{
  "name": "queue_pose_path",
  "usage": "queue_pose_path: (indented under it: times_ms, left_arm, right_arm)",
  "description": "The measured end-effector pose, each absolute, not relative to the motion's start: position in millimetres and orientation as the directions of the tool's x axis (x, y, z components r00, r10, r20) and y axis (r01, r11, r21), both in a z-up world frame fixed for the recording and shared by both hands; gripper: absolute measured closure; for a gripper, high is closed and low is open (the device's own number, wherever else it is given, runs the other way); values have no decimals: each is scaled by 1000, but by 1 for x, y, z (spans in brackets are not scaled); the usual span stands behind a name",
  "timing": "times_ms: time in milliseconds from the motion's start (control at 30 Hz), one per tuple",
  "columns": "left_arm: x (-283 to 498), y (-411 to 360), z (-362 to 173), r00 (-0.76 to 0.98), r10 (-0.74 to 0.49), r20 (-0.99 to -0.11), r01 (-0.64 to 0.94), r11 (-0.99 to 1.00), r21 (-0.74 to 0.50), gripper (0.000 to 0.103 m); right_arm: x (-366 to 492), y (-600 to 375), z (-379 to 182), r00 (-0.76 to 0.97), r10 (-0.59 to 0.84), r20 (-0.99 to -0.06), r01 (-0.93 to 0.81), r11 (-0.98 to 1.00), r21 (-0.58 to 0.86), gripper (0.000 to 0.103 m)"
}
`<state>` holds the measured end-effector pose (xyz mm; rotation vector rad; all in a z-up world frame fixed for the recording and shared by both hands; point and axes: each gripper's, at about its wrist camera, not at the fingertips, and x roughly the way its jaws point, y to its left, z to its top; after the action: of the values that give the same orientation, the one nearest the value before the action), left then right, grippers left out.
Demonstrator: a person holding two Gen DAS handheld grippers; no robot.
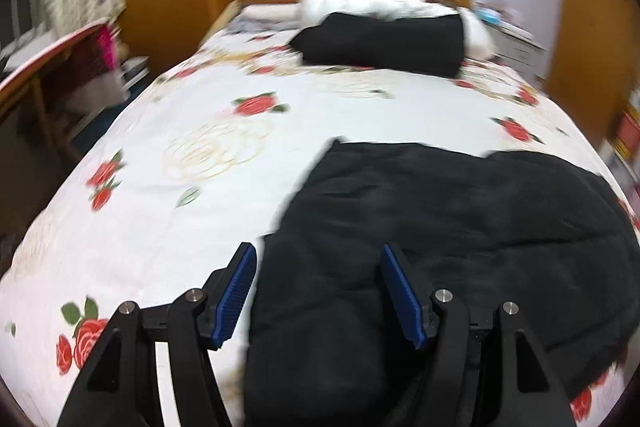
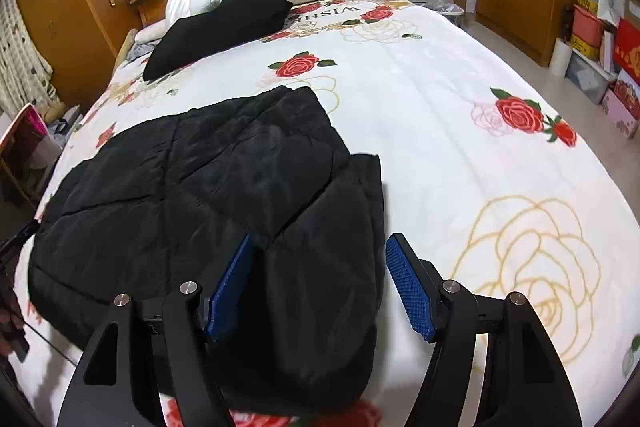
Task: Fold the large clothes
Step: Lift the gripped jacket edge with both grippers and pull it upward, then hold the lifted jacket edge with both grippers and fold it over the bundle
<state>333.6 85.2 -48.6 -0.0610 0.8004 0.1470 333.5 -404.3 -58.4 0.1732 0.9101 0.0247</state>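
- Left wrist view: my left gripper [image 1: 318,291] hangs low over the near end of the bed [image 1: 168,227], jaws spread wide and holding nothing.
- The black padded jacket [image 1: 440,227] lies flat on the rose-print cover, straight ahead of the jaws and off to their right; its near left edge sits in the gap between the two blue pads, with one pad over bare cover and the other over the cloth.
- This picture is smeared, so I cannot tell whether the pads touch the fabric.
- From here the jacket runs away from me toward the headboard and spreads rightward; I judge its long axis to lie roughly along the bed.
- Right wrist view: my right gripper [image 2: 320,287] is also wide open and empty, hovering at the jacket's near right corner.
- One pad is over the black padded jacket [image 2: 192,187], the other over bare cover just beside its right edge, so that edge lies between the jaws.
- The garment looks partly folded, with a narrower panel reaching toward a dark pillow [image 2: 224,23] well apart at the head of the bed.
- Both grippers bracket the near hem from opposite sides, about equally close; I reckon the coming move turns on pinching those two near corners.
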Motion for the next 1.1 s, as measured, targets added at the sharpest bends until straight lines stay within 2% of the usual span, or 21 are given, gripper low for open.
queue_pose_path:
  times_ms: [100,200,300,400,467,867,1100]
  left_arm:
    - [343,97,-77,639,86,-764,-159,987,-23,35]
    - [346,96,-96,632,65,-772,-145,989,-36,34]
    - [346,101,-95,624,31,-780,-157,984,-87,34]
    - [342,103,-87,635,23,-772,-138,987,-84,34]
    - [339,110,-87,639,5,-769,-136,985,-107,31]
    - [349,126,-128,598,-166,-784,-147,939,-311,22]
    - [359,122,-137,581,-195,-790,-133,935,-328,20]
  right_arm:
    - [349,-406,-78,566,106,-818,61,984,169,34]
    - [356,-412,-102,525,132,-841,72,977,198,25]
    - [356,-416,-104,519,150,-842,78,972,221,25]
    - [355,-418,-99,521,150,-840,64,975,213,25]
    - [354,-422,-99,515,172,-840,66,969,239,25]
    - [366,-429,-124,492,261,-830,30,948,316,25]
    - [382,-427,-135,480,297,-825,6,940,341,24]
